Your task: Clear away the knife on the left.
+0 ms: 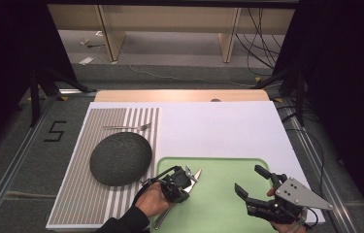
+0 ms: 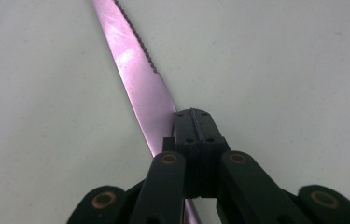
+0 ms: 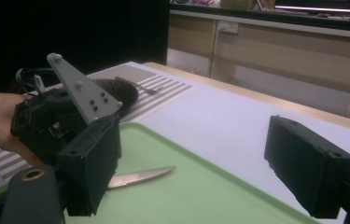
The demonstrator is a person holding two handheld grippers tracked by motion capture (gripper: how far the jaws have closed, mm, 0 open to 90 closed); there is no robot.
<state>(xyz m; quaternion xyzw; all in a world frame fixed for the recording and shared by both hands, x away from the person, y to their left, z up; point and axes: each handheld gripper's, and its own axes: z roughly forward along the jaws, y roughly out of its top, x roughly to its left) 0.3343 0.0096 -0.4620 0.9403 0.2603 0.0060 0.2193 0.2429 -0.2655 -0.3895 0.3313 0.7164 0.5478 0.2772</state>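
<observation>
A steel knife [image 1: 195,174] with a serrated blade lies flat near the left edge of the green tray [image 1: 218,213]. My left gripper [image 1: 188,179], held in a hand, is over it with its jaws shut. In the left gripper view the closed tips [image 2: 193,126] sit above the knife [image 2: 135,70], whose flat blade runs past them on the left and under them; I cannot tell whether they touch. My right gripper [image 1: 251,179] hovers open over the tray's right half with nothing between its jaws. From the right gripper [image 3: 198,163] the knife [image 3: 140,177] rests on the tray [image 3: 186,196].
A dark round domed object [image 1: 120,158] sits on a striped placemat [image 1: 87,204] left of the tray, with a fork [image 1: 127,127] beyond it. The white table top [image 1: 218,126] stretches behind the tray. Black stands and cables flank the table.
</observation>
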